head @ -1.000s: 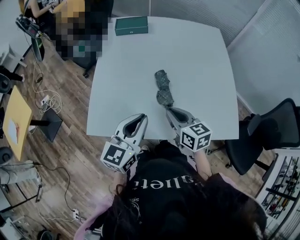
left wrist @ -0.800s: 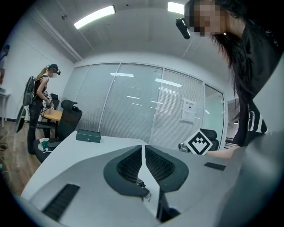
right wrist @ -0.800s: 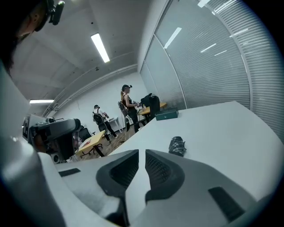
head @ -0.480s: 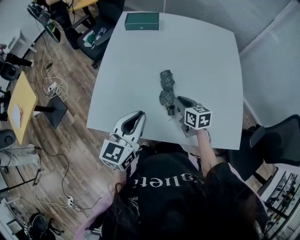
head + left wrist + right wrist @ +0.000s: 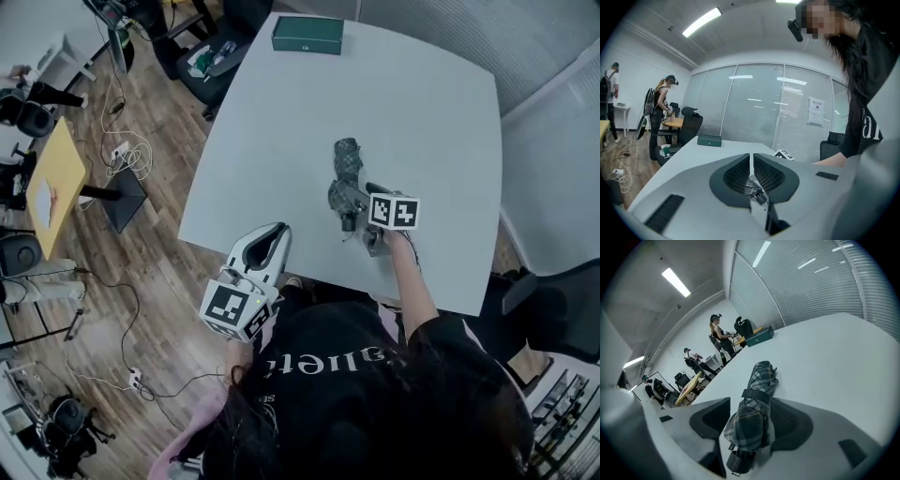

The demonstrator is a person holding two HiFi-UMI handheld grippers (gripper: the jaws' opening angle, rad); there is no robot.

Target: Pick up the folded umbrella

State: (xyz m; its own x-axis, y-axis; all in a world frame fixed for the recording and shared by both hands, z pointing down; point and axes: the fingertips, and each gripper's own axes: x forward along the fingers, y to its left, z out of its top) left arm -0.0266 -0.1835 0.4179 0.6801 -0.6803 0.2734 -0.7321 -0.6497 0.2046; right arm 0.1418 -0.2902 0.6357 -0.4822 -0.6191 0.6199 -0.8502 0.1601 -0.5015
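The folded umbrella [image 5: 345, 173], dark grey-green plaid with a black strap and black handle, lies on the white table [image 5: 272, 141], right of its middle. My right gripper [image 5: 361, 202] has come down over its near end. In the right gripper view the umbrella [image 5: 752, 413] lies lengthwise between the jaws of the right gripper [image 5: 754, 405], which have just been opening and stand wide. A gap shows at the left pad [image 5: 712, 416], so nothing is clamped. My left gripper [image 5: 275, 234] hangs at the table's near edge, empty, and the left gripper [image 5: 751, 158] has its pads together.
A green box [image 5: 307, 35] sits at the table's far edge. A black office chair [image 5: 553, 309] stands off the right corner and a yellow side table [image 5: 52, 183] with cables on the wooden floor at the left. People stand by desks [image 5: 717, 331] in the background.
My right gripper moved forward and down from the table's near edge onto the umbrella's near end, and its jaws went from shut to wide apart around it. The left gripper stayed put.
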